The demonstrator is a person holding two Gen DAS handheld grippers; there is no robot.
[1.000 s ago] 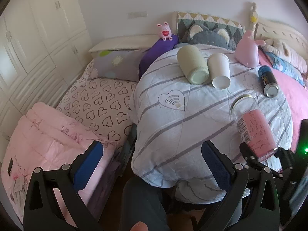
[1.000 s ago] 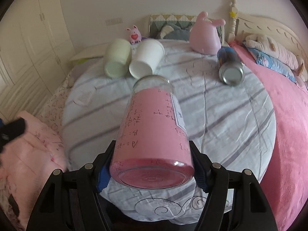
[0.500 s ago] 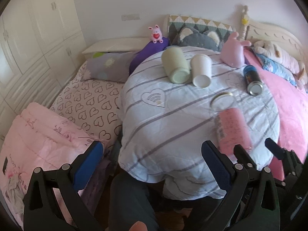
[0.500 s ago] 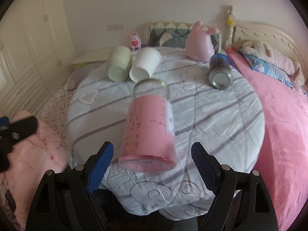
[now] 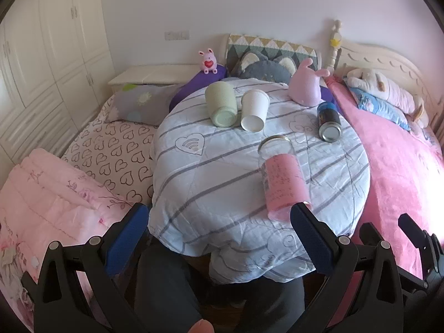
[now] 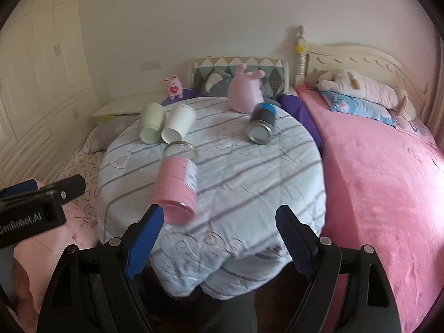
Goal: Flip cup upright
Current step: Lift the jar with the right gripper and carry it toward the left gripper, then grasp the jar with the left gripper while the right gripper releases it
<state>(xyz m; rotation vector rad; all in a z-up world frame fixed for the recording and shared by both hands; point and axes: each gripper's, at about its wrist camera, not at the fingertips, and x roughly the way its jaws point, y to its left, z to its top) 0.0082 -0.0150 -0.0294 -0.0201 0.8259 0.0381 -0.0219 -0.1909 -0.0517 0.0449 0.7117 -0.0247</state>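
A pink glass jar cup (image 5: 281, 181) lies on its side on the round table (image 5: 222, 188) with the striped cloth, mouth pointing away; it also shows in the right wrist view (image 6: 177, 183). A green cup (image 5: 221, 107), a white paper cup (image 5: 253, 110) and a dark can (image 5: 328, 120) also lie on their sides farther back. My left gripper (image 5: 219, 238) is open and empty at the table's near edge. My right gripper (image 6: 219, 238) is open and empty, just behind the jar's base.
A pink plush toy (image 5: 305, 87) sits at the table's far edge. A bed with a pink blanket (image 6: 388, 166) lies to the right, a heart-print bed (image 5: 111, 149) and pink quilt (image 5: 47, 194) to the left. White wardrobes (image 5: 41, 55) line the left wall.
My right gripper has opened, let go of the pink jar and pulled back. The jar now lies on its side on the table. Both grippers have backed away.
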